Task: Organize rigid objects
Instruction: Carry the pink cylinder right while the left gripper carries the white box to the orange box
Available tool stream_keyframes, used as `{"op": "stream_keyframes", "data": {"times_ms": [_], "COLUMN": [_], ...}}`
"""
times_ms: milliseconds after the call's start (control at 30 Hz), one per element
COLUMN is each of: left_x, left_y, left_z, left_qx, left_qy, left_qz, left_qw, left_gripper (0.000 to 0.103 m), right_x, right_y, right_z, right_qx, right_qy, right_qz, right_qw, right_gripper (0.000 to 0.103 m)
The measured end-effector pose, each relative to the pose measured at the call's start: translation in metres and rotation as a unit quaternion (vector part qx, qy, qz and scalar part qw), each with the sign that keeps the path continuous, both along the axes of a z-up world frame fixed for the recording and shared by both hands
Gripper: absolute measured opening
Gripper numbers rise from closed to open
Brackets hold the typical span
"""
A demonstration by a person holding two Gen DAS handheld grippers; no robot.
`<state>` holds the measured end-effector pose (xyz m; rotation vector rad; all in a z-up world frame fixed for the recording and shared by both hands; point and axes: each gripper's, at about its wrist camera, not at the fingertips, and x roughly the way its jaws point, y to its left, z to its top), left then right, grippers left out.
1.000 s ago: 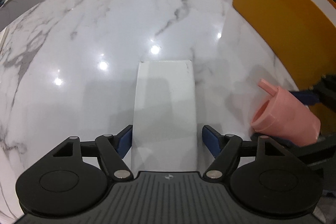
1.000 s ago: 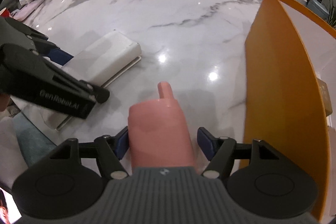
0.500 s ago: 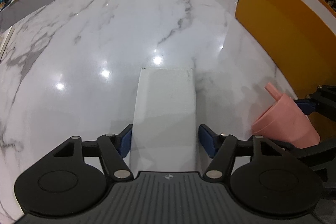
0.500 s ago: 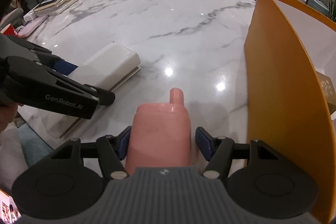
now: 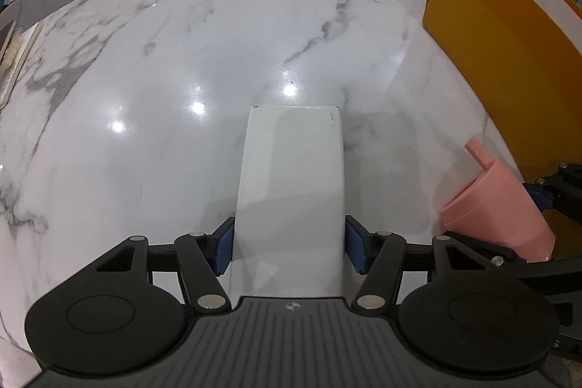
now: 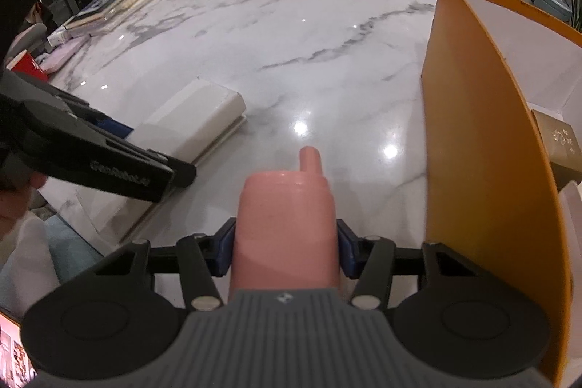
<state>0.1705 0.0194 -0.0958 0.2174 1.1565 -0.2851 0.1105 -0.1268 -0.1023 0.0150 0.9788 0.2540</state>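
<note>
A long white box (image 5: 291,177) lies on the marble table (image 5: 163,79), running straight out between the fingers of my left gripper (image 5: 289,242). Its jaws are closing, and both blue pads (image 5: 223,242) sit against the box's sides. The right wrist view shows the same white box (image 6: 196,122) flat on the table with the left gripper (image 6: 109,162) over its near end. A pink cup with a small spout (image 6: 287,224) is in my right gripper (image 6: 285,250), whose jaws are closing with the pads against the cup's sides. The left wrist view shows the pink cup (image 5: 498,202) tilted.
A tall orange box (image 6: 480,140) with a white inside stands along the right, close to the cup, and a brown carton (image 6: 562,144) sits inside it. Books (image 6: 105,10) lie at the table's far left edge. A person's hand (image 6: 14,191) holds the left gripper.
Both pairs of jaws have narrowed from a clear gap onto the white box and the pink cup. The cup now stands more upright in the left wrist view.
</note>
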Motion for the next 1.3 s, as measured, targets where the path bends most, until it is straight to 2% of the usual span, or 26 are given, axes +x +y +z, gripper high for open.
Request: {"op": "stream_keyframes", "data": {"times_ms": [400,833,1033,1300], "left_x": [-0.012,-0.032,-0.041,-0.043], "left_y": [-0.007,-0.019,-0.032,-0.067], "left_z": [0.026,0.078,0.112,0.146], "left_qx": [-0.028,-0.047,-0.062,-0.096], "left_qy": [-0.030,-0.070,-0.082,-0.079], "left_qz": [0.006,0.019,0.015,-0.016], "left_qw": [0.9991,0.9963,0.9946,0.9921], "left_gripper": [0.069,0.069,0.069,0.069], "right_x": [-0.007,-0.023,-0.037,-0.048], "right_y": [-0.001,-0.006,-0.026,-0.065], "right_z": [0.013,0.057,0.087,0.111], "right_qx": [0.006,-0.006,-0.016,-0.036], "right_qy": [-0.041,-0.105,-0.138,-0.152], "right_qz": [0.000,-0.005,-0.023,-0.048], "right_qw": [0.999,0.994,0.990,0.987], "right_gripper": [0.055,0.054,0.055,0.055]}}
